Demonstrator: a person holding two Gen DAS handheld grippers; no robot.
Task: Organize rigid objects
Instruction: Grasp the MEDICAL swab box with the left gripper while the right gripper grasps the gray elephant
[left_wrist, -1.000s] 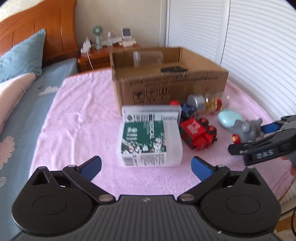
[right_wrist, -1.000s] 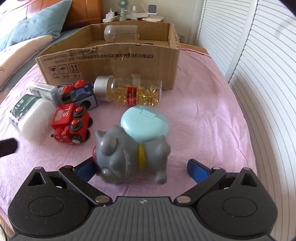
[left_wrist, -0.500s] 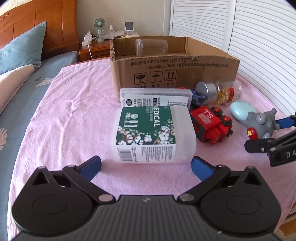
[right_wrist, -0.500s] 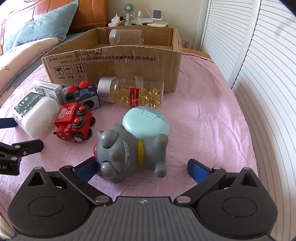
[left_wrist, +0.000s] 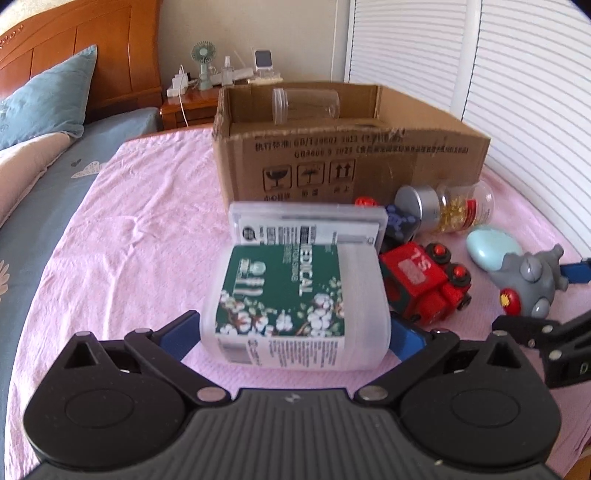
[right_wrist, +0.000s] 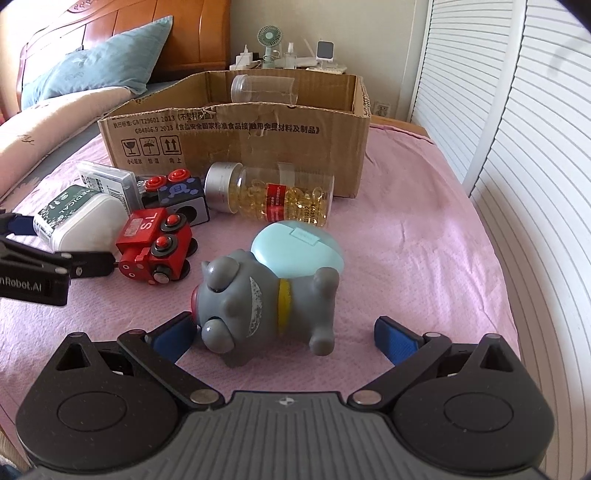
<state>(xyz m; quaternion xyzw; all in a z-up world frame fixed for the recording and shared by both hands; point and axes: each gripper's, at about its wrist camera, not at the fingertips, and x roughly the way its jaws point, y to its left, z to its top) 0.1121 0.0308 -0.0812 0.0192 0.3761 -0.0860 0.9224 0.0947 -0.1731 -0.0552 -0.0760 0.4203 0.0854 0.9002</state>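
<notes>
My left gripper (left_wrist: 291, 338) is open, with its jaws on either side of a white box with a green "MEDICAL" label (left_wrist: 295, 302) that lies on the pink cloth. The box also shows in the right wrist view (right_wrist: 77, 218). My right gripper (right_wrist: 284, 336) is open around a grey toy pig (right_wrist: 266, 306) lying on its side; the left pad is at its head, the right pad stands apart. The pig also shows in the left wrist view (left_wrist: 532, 277). An open cardboard box (left_wrist: 351, 166) stands behind and holds a clear jar (left_wrist: 306, 105).
A red toy train (right_wrist: 157, 247), a blue-grey toy block (right_wrist: 181, 199), a flat clear case (left_wrist: 306, 223), a capsule bottle (right_wrist: 273, 197) and a light blue case (right_wrist: 299, 251) lie between the grippers and the box. Shutter doors stand to the right, bed pillows to the left.
My left gripper has moved forward, so the white box now sits between its jaws. My right gripper has drawn slightly closer to the pig. Both stay open.
</notes>
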